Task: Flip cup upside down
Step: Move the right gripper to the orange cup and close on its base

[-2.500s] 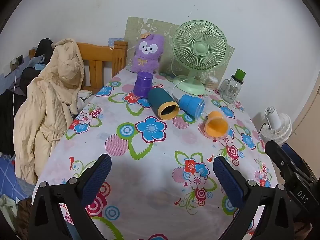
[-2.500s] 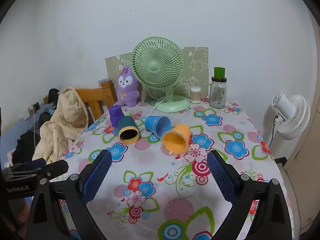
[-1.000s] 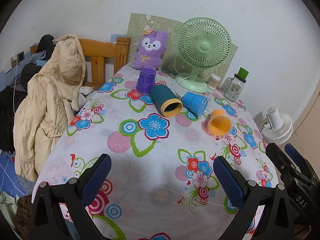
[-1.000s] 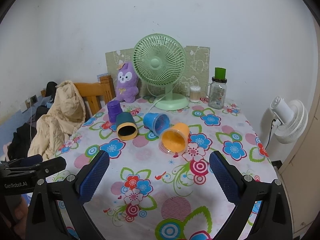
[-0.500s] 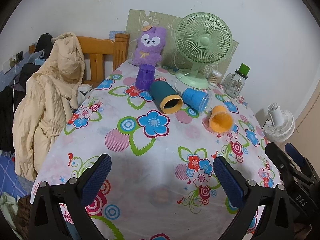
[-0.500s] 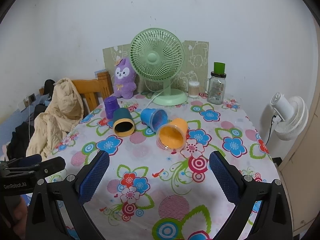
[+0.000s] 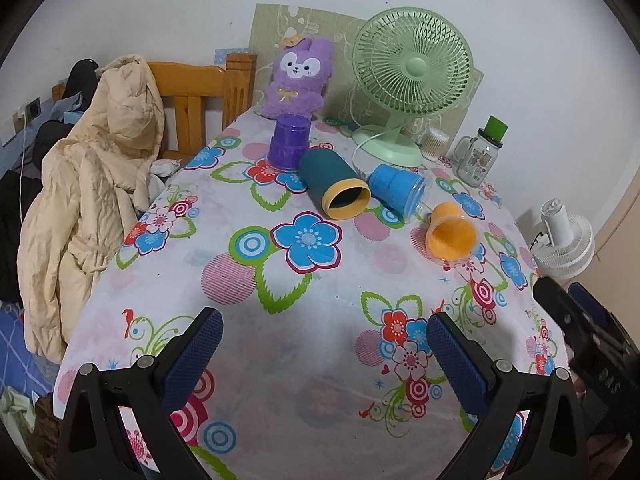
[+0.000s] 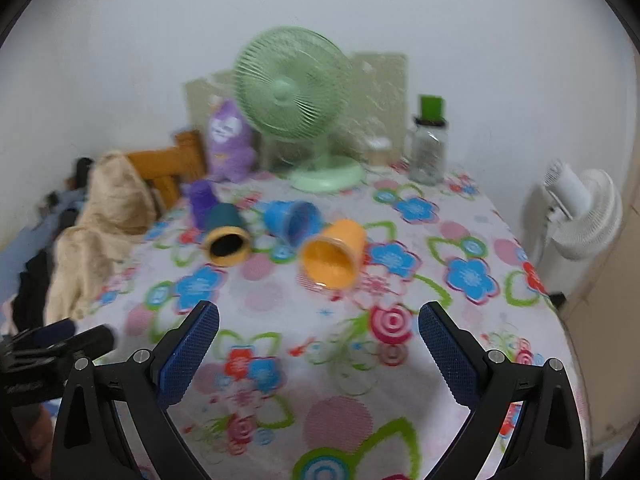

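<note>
Three cups lie on their sides on the flowered tablecloth: a dark teal cup with a yellow rim, a blue cup and an orange cup. A purple cup stands upside down behind them. The same cups show blurred in the right wrist view: teal cup, blue cup, orange cup, purple cup. My left gripper is open and empty above the near table edge. My right gripper is open and empty, in front of the orange cup.
A green fan, purple plush toy, glass jar with green lid and small cotton swab jar stand at the back. A chair with a beige coat is left. A white fan stands right of the table.
Both grippers have moved forward toward the cups, which look larger now. The right wrist view is blurred from motion. Both grippers stay open.
</note>
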Demonstrator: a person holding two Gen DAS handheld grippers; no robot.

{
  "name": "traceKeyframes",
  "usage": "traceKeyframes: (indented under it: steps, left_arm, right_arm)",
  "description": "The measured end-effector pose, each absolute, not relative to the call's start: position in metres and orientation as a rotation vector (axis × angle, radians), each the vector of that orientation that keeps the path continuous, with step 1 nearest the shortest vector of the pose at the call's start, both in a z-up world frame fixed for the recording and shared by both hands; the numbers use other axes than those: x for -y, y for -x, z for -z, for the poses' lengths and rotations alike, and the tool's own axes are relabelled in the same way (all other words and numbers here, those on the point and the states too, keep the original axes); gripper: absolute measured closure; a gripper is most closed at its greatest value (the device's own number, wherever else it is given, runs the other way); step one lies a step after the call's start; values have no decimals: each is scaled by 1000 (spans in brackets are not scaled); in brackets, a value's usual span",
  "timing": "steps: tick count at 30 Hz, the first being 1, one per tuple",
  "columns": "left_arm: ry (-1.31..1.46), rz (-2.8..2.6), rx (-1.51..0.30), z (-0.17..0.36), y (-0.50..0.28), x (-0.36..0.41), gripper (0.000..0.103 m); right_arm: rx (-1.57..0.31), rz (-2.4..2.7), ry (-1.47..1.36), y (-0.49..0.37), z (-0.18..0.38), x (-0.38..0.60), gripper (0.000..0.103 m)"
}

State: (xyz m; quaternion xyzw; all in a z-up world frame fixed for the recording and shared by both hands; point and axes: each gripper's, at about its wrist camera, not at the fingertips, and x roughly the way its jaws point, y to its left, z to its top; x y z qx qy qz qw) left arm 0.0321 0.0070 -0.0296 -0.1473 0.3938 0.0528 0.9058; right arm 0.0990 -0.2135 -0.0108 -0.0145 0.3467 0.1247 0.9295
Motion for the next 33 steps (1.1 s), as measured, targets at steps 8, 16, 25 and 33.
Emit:
traceKeyframes:
  steps: [8, 16, 25, 33]
  left_arm:
    - [236, -74, -817, 30, -65, -2, 0]
    - [280, -78, -823, 31, -107, -14, 0]
    - [241, -22, -863, 43, -160, -3, 0]
    - [221, 14, -912, 64, -180, 6, 0]
  right_arm:
    - [-766, -188, -55, -154, 12, 230, 2]
    - [-955, -176, -171, -232, 39, 227, 2]
    - [-1059, -185, -254, -284, 65, 223, 2]
    - [-1158, -192, -300, -307, 100, 213, 2]
